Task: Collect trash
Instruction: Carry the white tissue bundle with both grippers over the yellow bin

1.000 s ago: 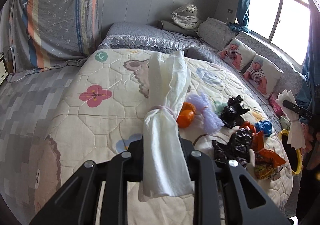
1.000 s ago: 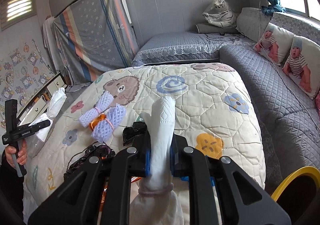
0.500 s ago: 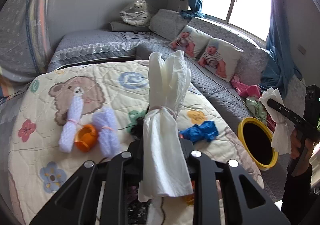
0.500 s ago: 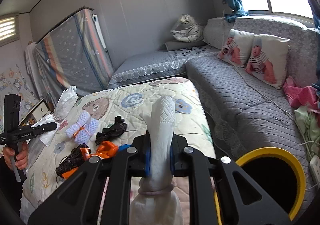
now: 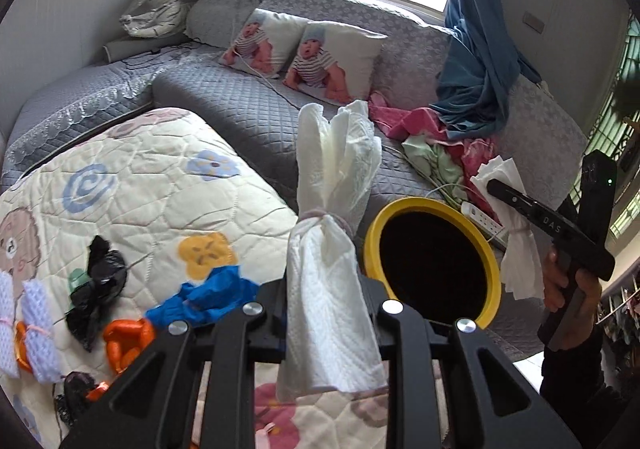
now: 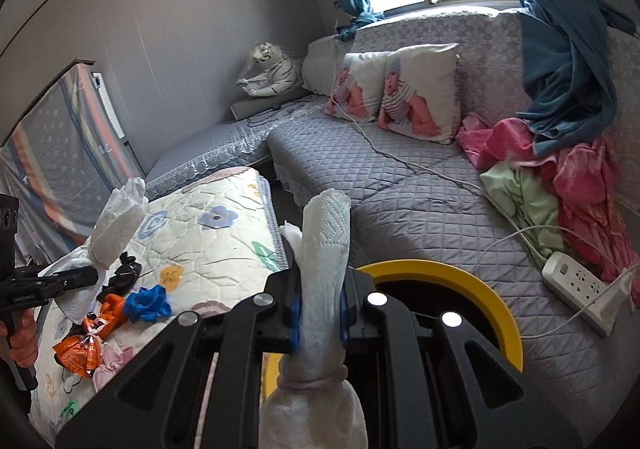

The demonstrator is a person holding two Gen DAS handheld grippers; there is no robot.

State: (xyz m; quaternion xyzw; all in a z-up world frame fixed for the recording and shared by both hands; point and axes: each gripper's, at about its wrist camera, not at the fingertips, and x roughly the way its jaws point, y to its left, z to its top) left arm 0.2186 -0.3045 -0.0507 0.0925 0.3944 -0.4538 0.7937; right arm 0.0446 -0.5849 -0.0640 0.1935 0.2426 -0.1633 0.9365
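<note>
Since the earlier frames, both hand-held grippers have swung away from the patterned quilt (image 5: pixel 132 189) toward the yellow-rimmed bin (image 5: pixel 370 237), which now sits directly ahead in both wrist views.

**Left gripper** (image 5: pixel 330 313): the jaws are narrow and clamped on a white paper-towel bundle (image 5: pixel 336 189) tied at its waist with a band. The grip sits below the band, so the loose upper end stands upright and clear of the camera. The bundle is just beside the near rim of the bin, not yet over the opening.

**Right gripper** (image 6: pixel 320 309): the jaws are narrow and clamped on a second tissue bundle (image 6: pixel 326 225), also banded, with the band lying behind the pads. In the right wrist view the bin opening lies just beyond and below the jaws, so this bundle appears closer to release position.

**Remaining trash:** on the quilt lie a blue wrapper (image 5: pixel 208 297), a black bag scrap (image 5: pixel 98 281), orange wrappers (image 5: pixel 128 341) and two white mesh rolls (image 5: pixel 28 333). All are still to be collected.

**Bin placement:** the bin stands beside the quilt edge and against the grey sofa (image 6: pixel 380 177), presumably so each hand reaches it with a short swing.

**Caution:** a white power strip (image 6: pixel 580 289) and its cable lie near the bin rim. Judged from here, each release should occur over the dark opening, since light tissue may catch on the rim.
</note>
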